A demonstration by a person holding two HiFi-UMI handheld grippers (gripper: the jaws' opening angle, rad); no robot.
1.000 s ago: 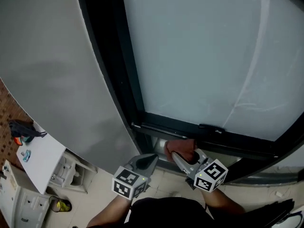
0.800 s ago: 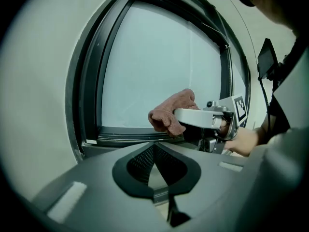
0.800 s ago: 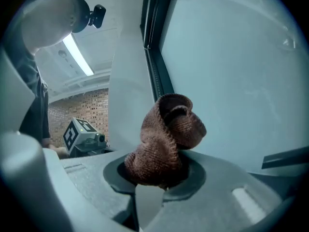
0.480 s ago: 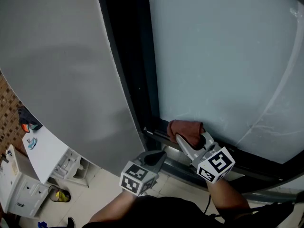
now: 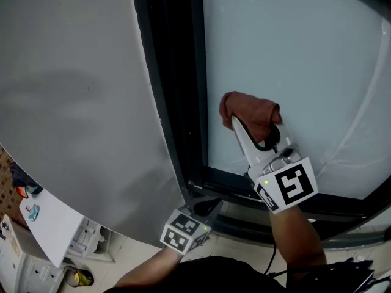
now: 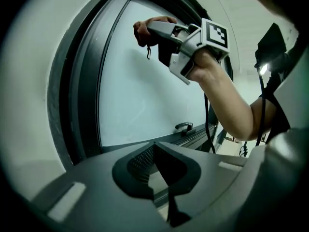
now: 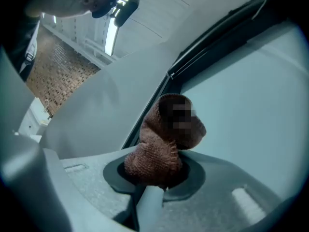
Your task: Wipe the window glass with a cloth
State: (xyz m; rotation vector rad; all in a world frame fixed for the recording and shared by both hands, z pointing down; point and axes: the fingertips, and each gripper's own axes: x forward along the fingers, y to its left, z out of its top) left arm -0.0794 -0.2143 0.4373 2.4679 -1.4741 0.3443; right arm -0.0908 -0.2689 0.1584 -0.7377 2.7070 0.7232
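A bunched brown cloth [image 5: 249,112] is pressed against the frosted window glass [image 5: 305,60] close to the dark frame's left upright. My right gripper [image 5: 252,130] is shut on the cloth [image 7: 164,144], which bulges out of the jaws toward the glass [image 7: 251,100]. From the left gripper view the cloth [image 6: 144,29] and the right gripper [image 6: 161,33] show high up against the pane [image 6: 140,86]. My left gripper [image 5: 203,208] hangs low beneath the window's bottom rail, its jaws closed together on nothing [image 6: 166,178].
A dark window frame [image 5: 174,84] borders the glass, with a grey wall [image 5: 67,102] to its left. A black latch handle [image 6: 184,126] sits on the bottom rail. Far below at the left stand a white table [image 5: 46,227] and white cabinets.
My right gripper has carried the cloth up from the bottom rail onto the glass, rising steadily along the left upright. The left gripper has stayed low.
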